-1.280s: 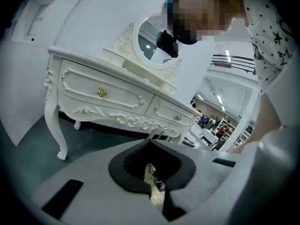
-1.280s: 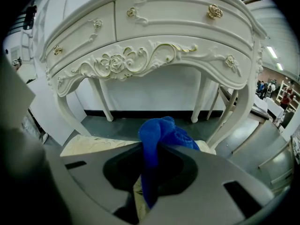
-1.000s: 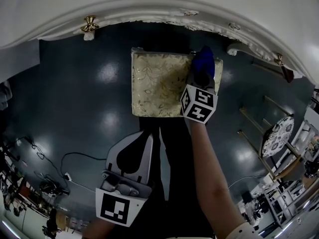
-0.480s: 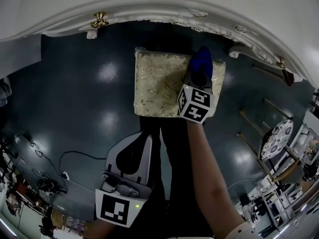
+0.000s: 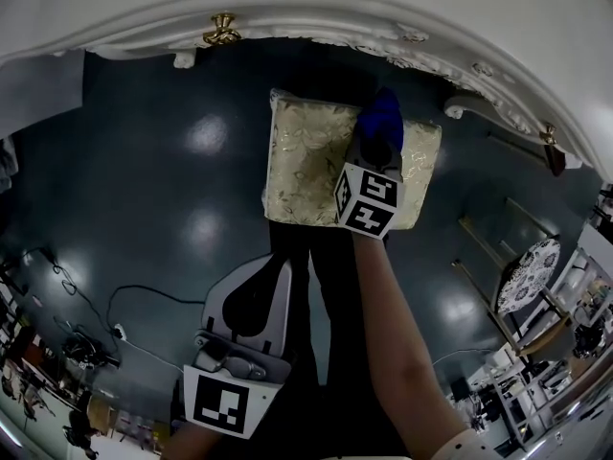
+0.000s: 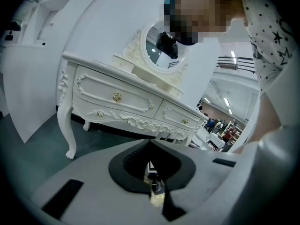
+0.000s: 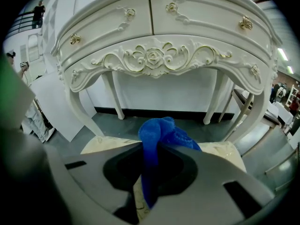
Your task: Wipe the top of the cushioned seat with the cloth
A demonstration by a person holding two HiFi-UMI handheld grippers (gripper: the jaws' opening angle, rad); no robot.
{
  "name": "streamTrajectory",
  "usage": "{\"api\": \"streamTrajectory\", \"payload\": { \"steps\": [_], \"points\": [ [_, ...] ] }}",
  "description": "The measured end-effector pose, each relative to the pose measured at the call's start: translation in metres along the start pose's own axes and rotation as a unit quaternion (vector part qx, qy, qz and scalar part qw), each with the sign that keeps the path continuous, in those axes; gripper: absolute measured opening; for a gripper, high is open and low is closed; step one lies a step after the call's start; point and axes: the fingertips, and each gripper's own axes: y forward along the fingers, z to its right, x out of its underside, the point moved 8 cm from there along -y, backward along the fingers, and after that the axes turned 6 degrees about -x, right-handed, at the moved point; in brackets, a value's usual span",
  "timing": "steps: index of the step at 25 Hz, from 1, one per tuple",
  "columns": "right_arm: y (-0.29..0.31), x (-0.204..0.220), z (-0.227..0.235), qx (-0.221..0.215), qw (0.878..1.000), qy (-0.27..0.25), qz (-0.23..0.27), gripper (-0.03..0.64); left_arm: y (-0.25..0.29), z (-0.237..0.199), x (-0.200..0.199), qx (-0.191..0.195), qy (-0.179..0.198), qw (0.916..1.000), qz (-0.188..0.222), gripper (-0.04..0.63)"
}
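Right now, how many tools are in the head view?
2. The left tool hangs shut and empty above the floor, short of the cushioned seat; the right tool is over the seat, shut on the blue cloth.

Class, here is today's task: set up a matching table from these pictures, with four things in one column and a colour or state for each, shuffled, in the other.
1 cloth
2 cushioned seat
3 left gripper
4 dressing table

A white, gold knobs
B shut, empty
C blue, clamped by right gripper
D cream, leafy pattern

Pairs: 1-C; 2-D; 3-B; 4-A
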Motion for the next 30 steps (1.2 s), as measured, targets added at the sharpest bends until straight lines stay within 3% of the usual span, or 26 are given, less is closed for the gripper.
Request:
{"api": "streamTrajectory", "payload": {
  "steps": [30],
  "points": [
    [0.017,-0.008,-0.062,-0.049,0.998,-0.029,-0.007,0.060,-0.024,-0.021,0.005,-0.046,-0.029,0.9982,0.023,0.009]
  ]
}}
